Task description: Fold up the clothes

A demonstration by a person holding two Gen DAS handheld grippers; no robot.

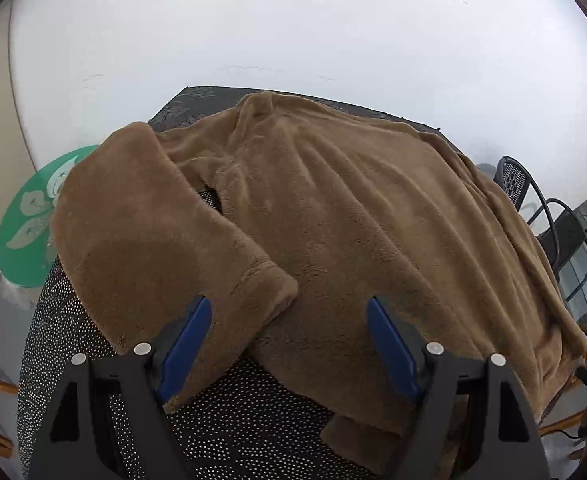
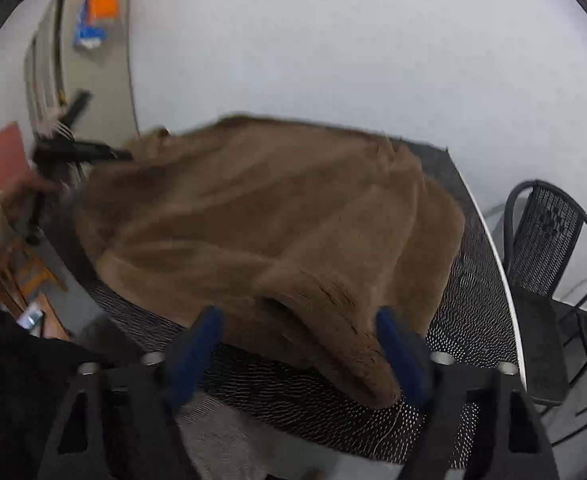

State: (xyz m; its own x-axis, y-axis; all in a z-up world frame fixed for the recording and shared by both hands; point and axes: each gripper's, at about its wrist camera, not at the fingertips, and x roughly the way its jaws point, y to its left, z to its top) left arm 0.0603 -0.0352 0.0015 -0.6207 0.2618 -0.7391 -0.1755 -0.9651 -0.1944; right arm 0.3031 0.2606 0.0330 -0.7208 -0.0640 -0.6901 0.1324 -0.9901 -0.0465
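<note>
On the dark perforated counter a brown fleece garment lies spread out, with one sleeve already folded in across its body and the other sleeve cuff lying at the near edge. The left gripper hovers with its jaws wide apart over the folded sleeve, holding nothing. The right gripper straddles the second cuff, not visibly clamped on it, so I judge the folding only begun: that sleeve and the body folds remain.

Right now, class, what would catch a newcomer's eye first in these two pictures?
A big fluffy brown fleece garment covers most of the black perforated metal table. Its sleeve cuff lies between the right tongs, whose blue fingers stand apart. On the floor at the left lies a round green sign with a white flower.
</note>
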